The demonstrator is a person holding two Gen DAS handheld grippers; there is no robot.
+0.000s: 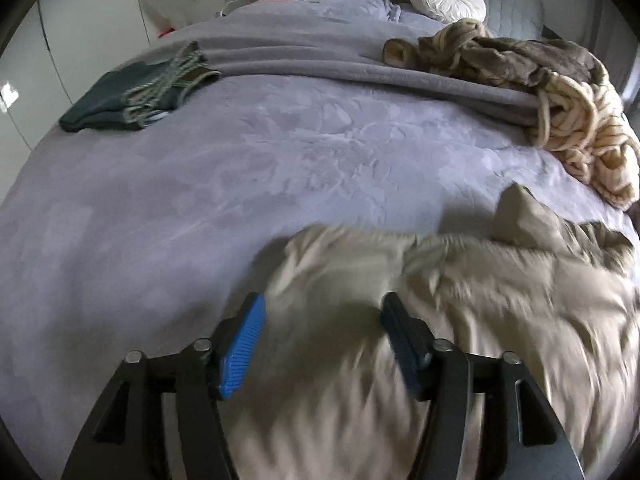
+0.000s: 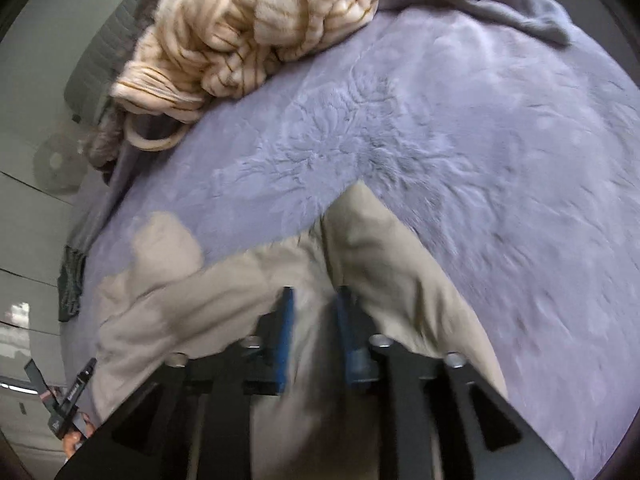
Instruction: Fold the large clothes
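Both jaws stand apart over the beige garment (image 1: 440,300): left hand-held gripper (image 1: 320,320) spread wide, right hand-held gripper (image 2: 314,300) narrowly. Nothing is pinched, so the loose cloth may bunch and the fold slump on the bed (image 1: 240,160).

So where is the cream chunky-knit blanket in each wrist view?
Left wrist view: cream chunky-knit blanket lies at the right edge, upper half.
Right wrist view: same blanket fills the top, left of centre.
Shared landmark: beige garment on the lilac bedspread.
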